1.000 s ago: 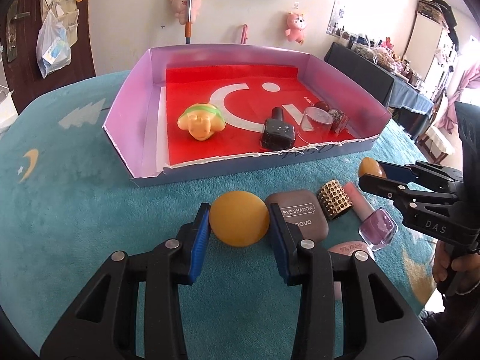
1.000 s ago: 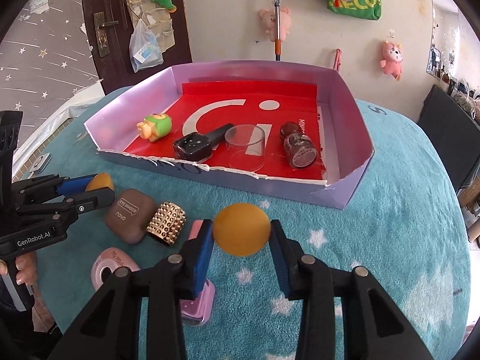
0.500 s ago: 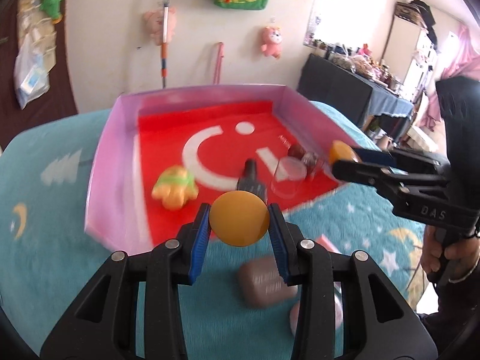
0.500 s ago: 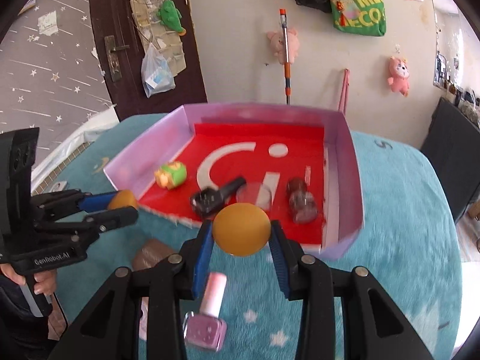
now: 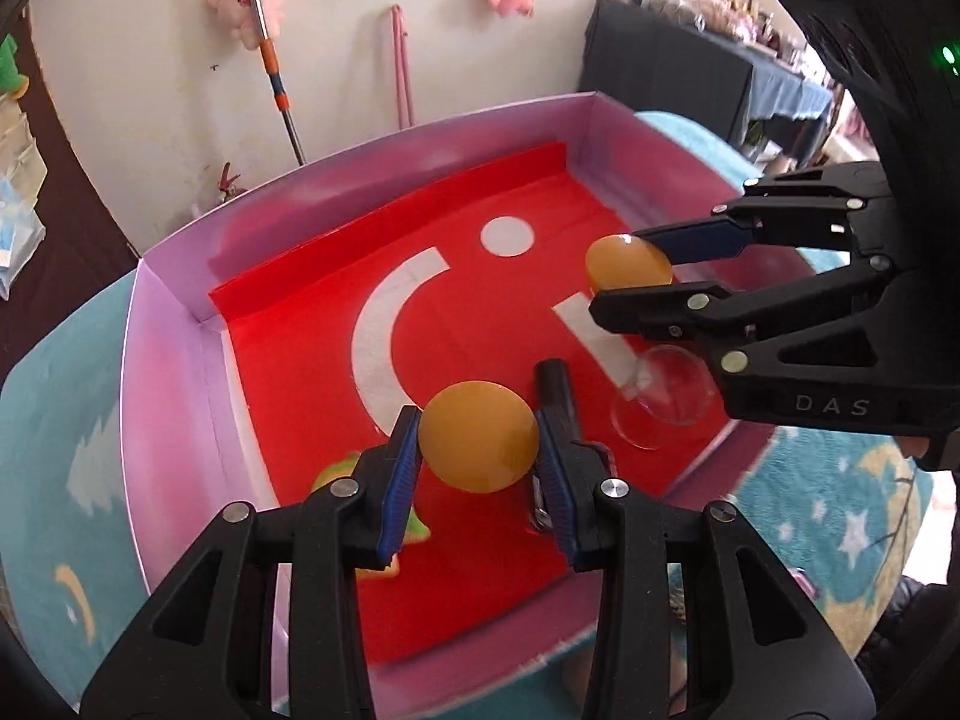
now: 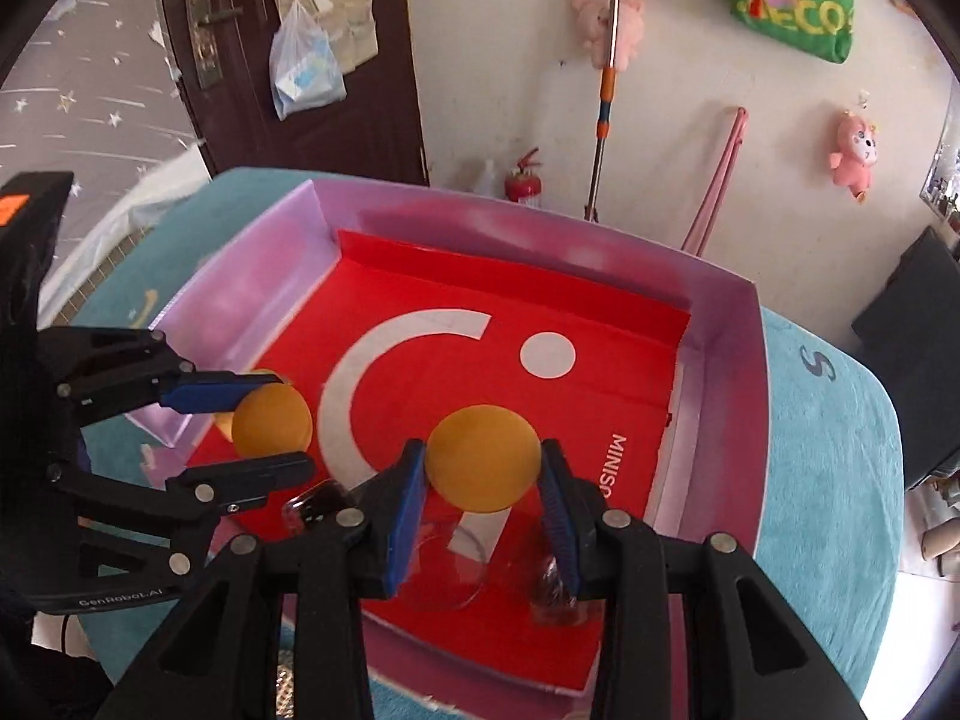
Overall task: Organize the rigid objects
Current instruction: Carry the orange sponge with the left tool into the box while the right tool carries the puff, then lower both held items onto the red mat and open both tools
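My left gripper (image 5: 477, 447) is shut on an orange ball (image 5: 478, 445) and holds it above the red floor of the pink-walled box (image 5: 174, 360). My right gripper (image 6: 483, 459) is shut on a second orange ball (image 6: 483, 457), also above the box (image 6: 729, 372). Each gripper shows in the other's view: the right one (image 5: 630, 276) at right, the left one (image 6: 270, 429) at left. Inside the box lie a yellow-green toy (image 5: 336, 474), a black bottle (image 5: 555, 384), a clear cup (image 5: 663, 402) and a dark jar (image 6: 555, 588), partly hidden by the fingers.
The box sits on a teal cloth with stars (image 5: 834, 516). A brown door (image 6: 300, 48) and a wall with a mop handle (image 6: 606, 84) stand behind. A dark table (image 5: 672, 66) is at the back right.
Both grippers have risen from the cloth and moved forward over the box, each still carrying its orange ball. The items on the cloth have dropped out of view.
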`<state>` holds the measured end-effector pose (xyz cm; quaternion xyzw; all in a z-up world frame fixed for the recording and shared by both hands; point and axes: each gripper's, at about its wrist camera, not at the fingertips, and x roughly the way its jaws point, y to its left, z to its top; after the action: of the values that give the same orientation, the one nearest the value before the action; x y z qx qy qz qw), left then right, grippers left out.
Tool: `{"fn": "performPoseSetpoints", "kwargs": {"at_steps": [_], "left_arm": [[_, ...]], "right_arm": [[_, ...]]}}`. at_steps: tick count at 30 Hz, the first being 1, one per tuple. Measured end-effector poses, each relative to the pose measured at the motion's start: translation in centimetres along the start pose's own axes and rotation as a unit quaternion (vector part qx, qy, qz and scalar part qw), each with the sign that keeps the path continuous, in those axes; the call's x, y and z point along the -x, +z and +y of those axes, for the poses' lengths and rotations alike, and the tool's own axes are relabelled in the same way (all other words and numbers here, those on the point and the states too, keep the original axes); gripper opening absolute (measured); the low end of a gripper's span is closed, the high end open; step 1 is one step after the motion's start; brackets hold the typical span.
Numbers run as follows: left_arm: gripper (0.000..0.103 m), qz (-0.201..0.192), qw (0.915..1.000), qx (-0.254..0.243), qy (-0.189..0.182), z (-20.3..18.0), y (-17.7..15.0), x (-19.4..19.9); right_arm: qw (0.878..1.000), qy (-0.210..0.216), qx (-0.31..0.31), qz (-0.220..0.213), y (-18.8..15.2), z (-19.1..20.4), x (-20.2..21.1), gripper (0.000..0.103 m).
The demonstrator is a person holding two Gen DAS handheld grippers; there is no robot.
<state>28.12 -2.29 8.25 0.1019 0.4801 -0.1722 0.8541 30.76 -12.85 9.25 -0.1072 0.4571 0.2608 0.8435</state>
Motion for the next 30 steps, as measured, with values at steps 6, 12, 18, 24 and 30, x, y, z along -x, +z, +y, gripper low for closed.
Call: {"fn": "performPoseSetpoints", "kwargs": {"at_steps": [6, 12, 18, 24, 30], "left_arm": [[0.036, 0.03, 0.9995, -0.009, 0.008, 0.2, 1.0, -1.6], [0.036, 0.053, 0.9986, -0.004, 0.007, 0.6, 1.1, -2.9], [0.036, 0.058, 0.9983, 0.004, 0.002, 1.0, 1.0, -3.3], [0.036, 0.062, 0.9981, 0.005, 0.0, 1.2, 1.1, -3.5], [0.036, 0.065, 0.9979, 0.009, -0.004, 1.3, 1.1, -3.5]], "right_arm": [[0.998, -0.003, -0.004, 0.055, 1.2, -0.7, -2.7, 0.04], [0.996, -0.017, 0.002, 0.085, 1.1, -1.0, -4.1, 0.04], [0.995, -0.021, 0.011, 0.095, 0.8, -0.8, -4.4, 0.04], [0.994, -0.023, 0.017, 0.103, 0.9, -0.7, -4.8, 0.04], [0.993, -0.026, 0.018, 0.111, 1.1, -0.5, -5.5, 0.04]]}}
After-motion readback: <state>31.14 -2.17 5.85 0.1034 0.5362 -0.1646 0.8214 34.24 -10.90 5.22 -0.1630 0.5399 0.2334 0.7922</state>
